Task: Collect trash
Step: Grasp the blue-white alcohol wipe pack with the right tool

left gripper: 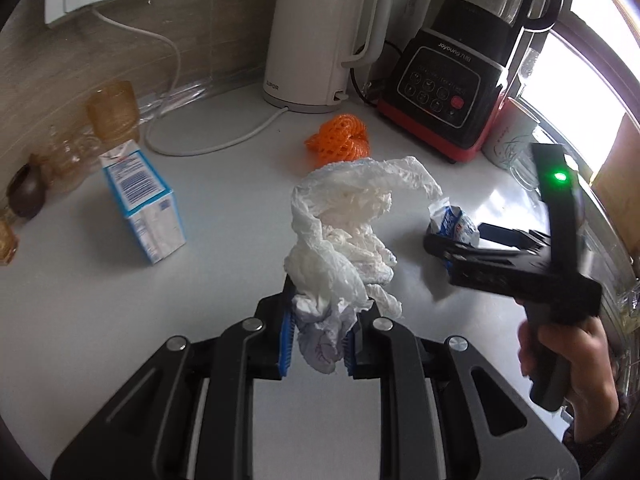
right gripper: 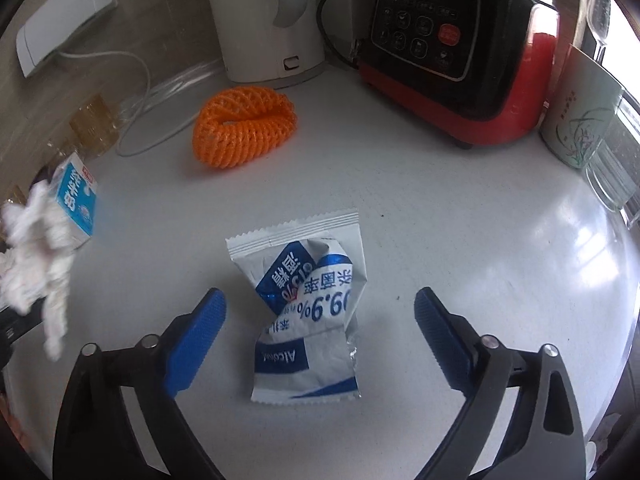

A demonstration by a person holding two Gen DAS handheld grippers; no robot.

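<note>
My left gripper (left gripper: 320,316) is shut on a crumpled white tissue (left gripper: 348,232) and holds it above the white counter (left gripper: 224,312). The tissue also shows at the left edge of the right wrist view (right gripper: 36,248). My right gripper (right gripper: 320,320) is open, its blue pads either side of a crumpled white-and-blue wipe wrapper (right gripper: 308,304) lying flat on the counter. In the left wrist view the right gripper (left gripper: 452,244) sits at that wrapper (left gripper: 454,222). An orange foam fruit net (left gripper: 338,138) (right gripper: 244,132) lies farther back. A blue-and-white carton (left gripper: 144,208) (right gripper: 78,200) stands to the left.
A white kettle (left gripper: 320,36) (right gripper: 264,20) and a black-and-red blender (left gripper: 452,84) (right gripper: 452,52) stand at the back wall. A white cup (left gripper: 510,136) (right gripper: 580,116) and a clear glass (right gripper: 612,168) are at the right. Amber glasses (left gripper: 114,112) stand at the left, with a white cable (left gripper: 208,140).
</note>
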